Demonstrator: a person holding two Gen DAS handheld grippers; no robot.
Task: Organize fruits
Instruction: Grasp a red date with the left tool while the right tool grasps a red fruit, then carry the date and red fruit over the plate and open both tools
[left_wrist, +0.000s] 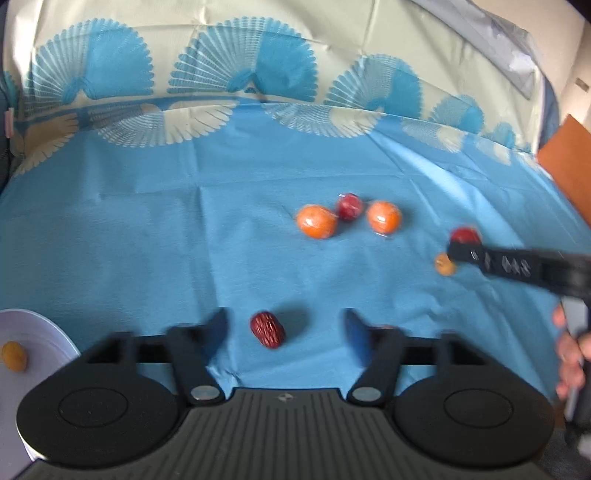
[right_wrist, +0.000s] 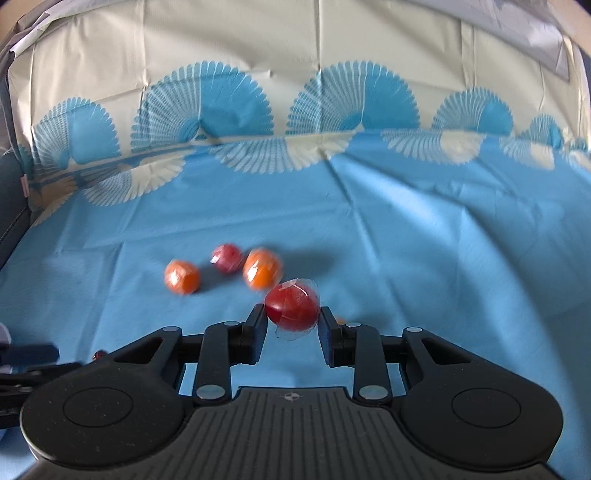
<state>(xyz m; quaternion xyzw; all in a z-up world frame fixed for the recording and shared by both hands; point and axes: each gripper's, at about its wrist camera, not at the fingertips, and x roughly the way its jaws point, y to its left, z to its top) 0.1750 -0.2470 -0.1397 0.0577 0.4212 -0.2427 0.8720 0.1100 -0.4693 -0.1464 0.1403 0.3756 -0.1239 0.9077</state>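
A: Where is the fruit I am sorting?

B: My right gripper (right_wrist: 293, 319) pinches a wrapped red fruit (right_wrist: 293, 308) between its pads, raised above the cloth. My left gripper (left_wrist: 284, 325) stands spread with nothing held; a wrinkled red date (left_wrist: 267, 329) lies on the cloth between its fingers, touching neither.

A: What surrounds them?

B: Beyond, two wrapped oranges (left_wrist: 317, 226) (left_wrist: 383, 216) flank a second red fruit (left_wrist: 348, 206), close together. In the left view, a small tan fruit (left_wrist: 444, 263) lies just beside the right gripper's tip. A pale plate (left_wrist: 35, 332) sits at the left edge, carrying one small yellow-orange fruit (left_wrist: 14, 355). A hand (left_wrist: 570, 350) grips the right tool's handle. Nothing stands between the left gripper and the date.

A: And the surface?

B: A blue tablecloth (right_wrist: 424, 240) with creases, bordered by cream and blue fan shapes; it rises at the back. An orange-brown panel (left_wrist: 565, 162) shows at the right edge.
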